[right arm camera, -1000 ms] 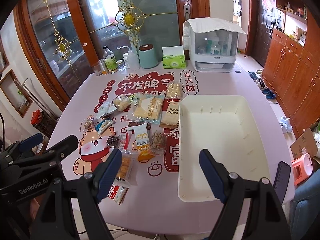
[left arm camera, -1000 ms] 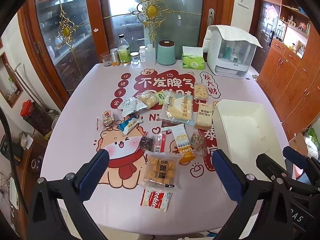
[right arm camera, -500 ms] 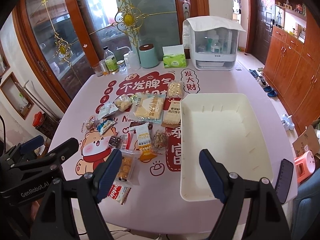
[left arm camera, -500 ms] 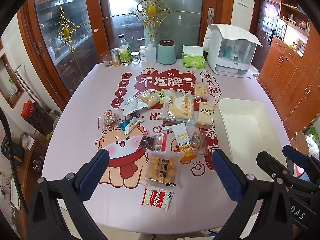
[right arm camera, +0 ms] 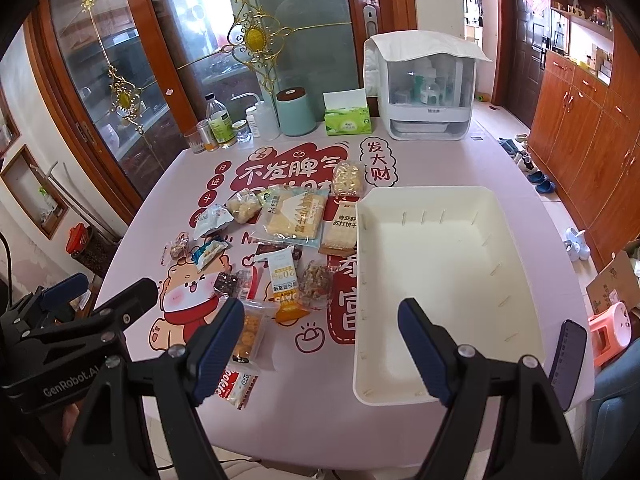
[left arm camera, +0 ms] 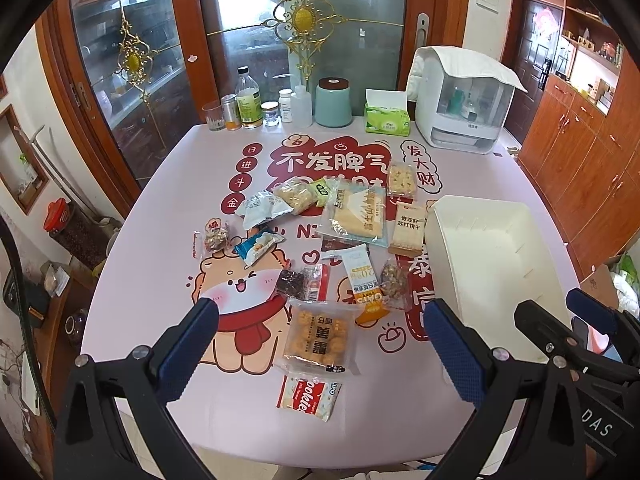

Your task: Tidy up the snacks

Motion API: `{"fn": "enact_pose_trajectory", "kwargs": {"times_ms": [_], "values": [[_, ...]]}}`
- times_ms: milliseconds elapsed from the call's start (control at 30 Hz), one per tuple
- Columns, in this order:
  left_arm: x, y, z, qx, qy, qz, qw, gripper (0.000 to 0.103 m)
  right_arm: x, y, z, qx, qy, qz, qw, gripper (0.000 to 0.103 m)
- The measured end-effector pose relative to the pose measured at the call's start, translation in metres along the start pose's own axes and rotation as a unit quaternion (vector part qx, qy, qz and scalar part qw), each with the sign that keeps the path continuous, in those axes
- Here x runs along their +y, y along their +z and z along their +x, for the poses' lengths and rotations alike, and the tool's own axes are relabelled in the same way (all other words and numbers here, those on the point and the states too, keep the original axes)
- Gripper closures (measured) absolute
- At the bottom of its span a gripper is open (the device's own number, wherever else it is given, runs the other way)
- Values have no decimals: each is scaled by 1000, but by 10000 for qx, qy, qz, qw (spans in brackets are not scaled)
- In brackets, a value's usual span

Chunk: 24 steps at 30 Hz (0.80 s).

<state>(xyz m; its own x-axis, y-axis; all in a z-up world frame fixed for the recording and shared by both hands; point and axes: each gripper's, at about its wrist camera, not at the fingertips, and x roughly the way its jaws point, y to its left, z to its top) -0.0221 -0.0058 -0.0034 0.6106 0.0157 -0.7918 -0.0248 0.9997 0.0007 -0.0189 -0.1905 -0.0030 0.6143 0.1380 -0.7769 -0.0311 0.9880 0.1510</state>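
Note:
Several snack packets lie spread over the pink printed tablecloth (left arm camera: 160,264). Nearest me are a clear pack of round biscuits (left arm camera: 320,338) and a red-lettered wafer pack (left arm camera: 310,398). Further back lie an oats bar (left arm camera: 362,280), a large cracker pack (left arm camera: 358,216) and a soda-cracker pack (left arm camera: 408,226). An empty white bin (right arm camera: 444,276) stands to their right, also in the left wrist view (left arm camera: 492,256). My left gripper (left arm camera: 320,346) is open and empty above the biscuit pack. My right gripper (right arm camera: 320,344) is open and empty by the bin's near left corner.
Along the table's far edge stand bottles and jars (left arm camera: 250,102), a teal canister (left arm camera: 334,102), a green tissue box (left arm camera: 387,114) and a white appliance (left arm camera: 462,100). Glass doors are behind. Wooden cabinets (right arm camera: 580,140) line the right wall. A pink stool (right arm camera: 612,332) is on the floor.
Both grippers have drawn back and risen slightly, so the table sits a little lower and further in view. Both stay open. No snack has moved.

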Motion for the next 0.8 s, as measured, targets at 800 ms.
{"fn": "enact_pose_trajectory", "kwargs": {"times_ms": [800], "values": [[27, -10, 0, 45, 254, -535, 9982, 1, 13, 4, 12, 112, 435, -446, 9980, 23]]}}
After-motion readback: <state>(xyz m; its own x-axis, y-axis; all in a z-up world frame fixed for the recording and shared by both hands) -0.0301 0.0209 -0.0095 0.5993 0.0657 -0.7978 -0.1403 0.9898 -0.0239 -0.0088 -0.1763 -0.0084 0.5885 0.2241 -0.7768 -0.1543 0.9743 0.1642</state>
